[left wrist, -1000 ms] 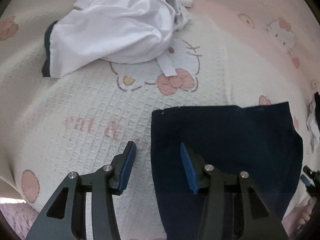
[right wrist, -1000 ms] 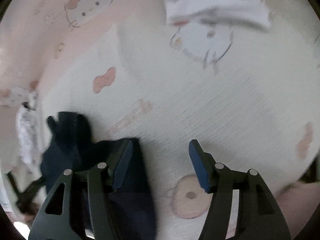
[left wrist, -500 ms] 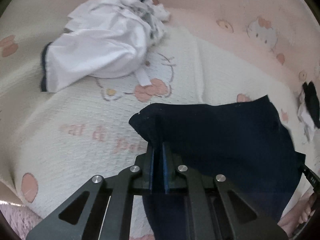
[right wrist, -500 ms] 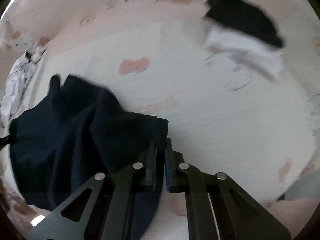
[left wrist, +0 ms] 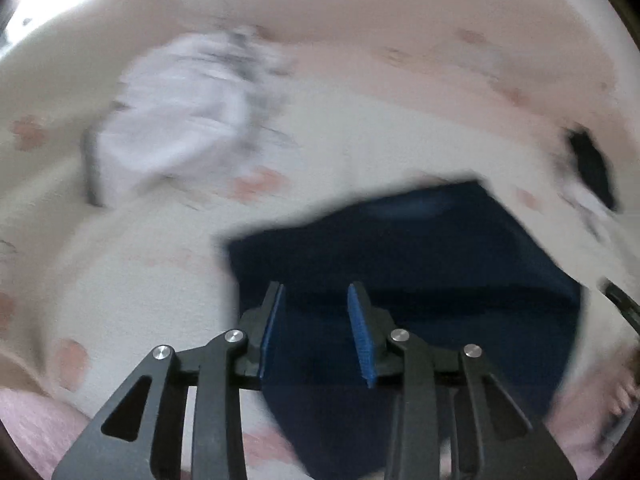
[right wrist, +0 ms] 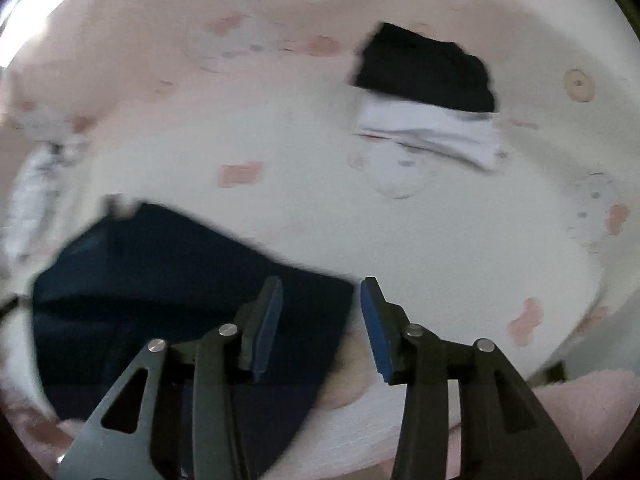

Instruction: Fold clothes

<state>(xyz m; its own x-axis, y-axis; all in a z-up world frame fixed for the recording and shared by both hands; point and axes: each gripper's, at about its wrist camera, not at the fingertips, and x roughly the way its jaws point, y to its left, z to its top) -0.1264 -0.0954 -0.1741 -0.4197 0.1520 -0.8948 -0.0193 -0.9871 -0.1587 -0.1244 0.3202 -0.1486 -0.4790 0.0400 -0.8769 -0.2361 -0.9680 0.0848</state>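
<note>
Navy garment (left wrist: 420, 264): lies flat on the bed (left wrist: 140, 280), near its front edge.
My left gripper (left wrist: 316, 330): opening, pinching nothing.
My right gripper (right wrist: 320, 328): opening, pinching nothing.

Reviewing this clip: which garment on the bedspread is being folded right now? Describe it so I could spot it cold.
Start from the cream bedspread with pink cartoon prints. Nearest the cameras lies the dark navy garment, spread flat with straight edges, just beyond the left gripper and the right gripper, whose jaws are opening with nothing pinched. The crumpled white clothing and the black-and-white stack lie farther back.
</note>
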